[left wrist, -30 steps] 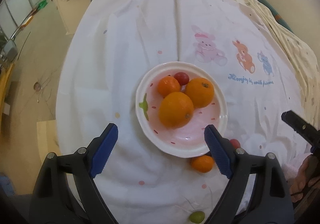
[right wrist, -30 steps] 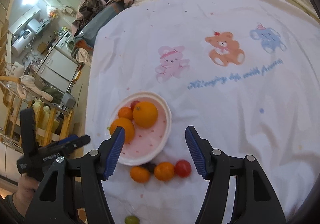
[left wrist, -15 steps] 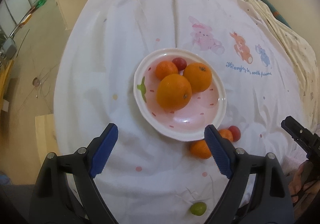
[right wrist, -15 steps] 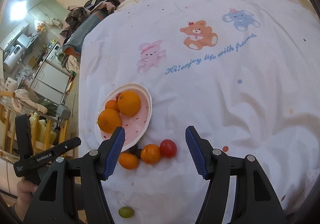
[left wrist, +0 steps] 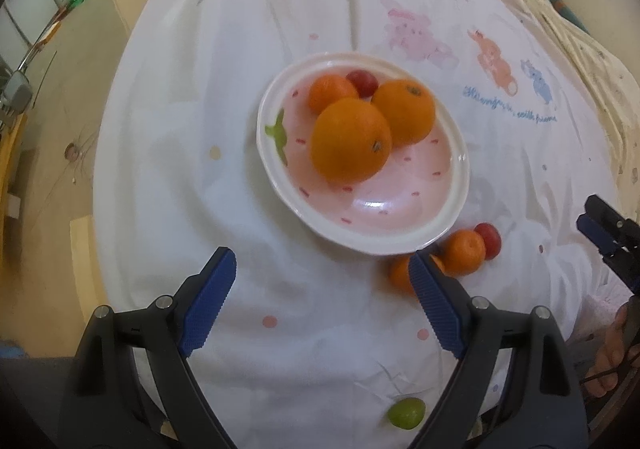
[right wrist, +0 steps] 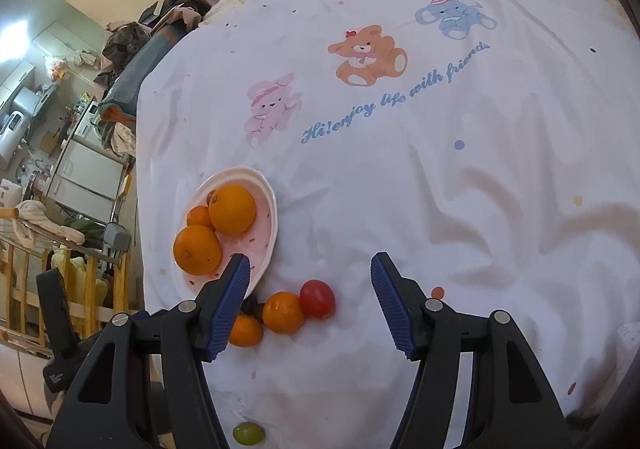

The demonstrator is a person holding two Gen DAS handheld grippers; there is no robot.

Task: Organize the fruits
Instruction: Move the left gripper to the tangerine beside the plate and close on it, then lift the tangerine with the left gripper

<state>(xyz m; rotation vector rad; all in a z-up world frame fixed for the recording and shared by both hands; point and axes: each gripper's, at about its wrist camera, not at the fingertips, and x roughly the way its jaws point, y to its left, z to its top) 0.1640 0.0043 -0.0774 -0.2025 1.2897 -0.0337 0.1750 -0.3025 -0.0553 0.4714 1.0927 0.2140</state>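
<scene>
Fruit: three loose pieces lie clustered on the cloth just beside the near rim of the plate, between the two tools; a fourth, green one sits apart nearer the person.
Right gripper (right wrist: 310,299): released, blue ribbed pads spread wide, nothing between them. Over the last second it has drawn closer to the loose cluster, which now sits between its fingers in its view.
Left gripper (left wrist: 322,291): also released and empty, hovering over the cloth in front of the plate; the plate has grown larger in its view, so it too has closed in.
Meaning for the task: probably the approach to a pick, with the right tool lined up on the small glossy red tomato-like fruit (right wrist: 317,298) or the small dimpled orange mandarin (right wrist: 283,312) touching it; a second mandarin (right wrist: 245,330) is half hidden behind a fingertip.
Plate: shallow oval glazed ceramic plate, pink inside with a white rim (left wrist: 460,185) and a strawberry pattern; it already holds two large oranges, a small mandarin and a red fruit.
Green fruit: small smooth round lime-green fruit (left wrist: 406,412), well apart from the rest.
Surface: soft wrinkled white cloth with cartoon animals (right wrist: 400,185); round fruit may roll in its folds.
</scene>
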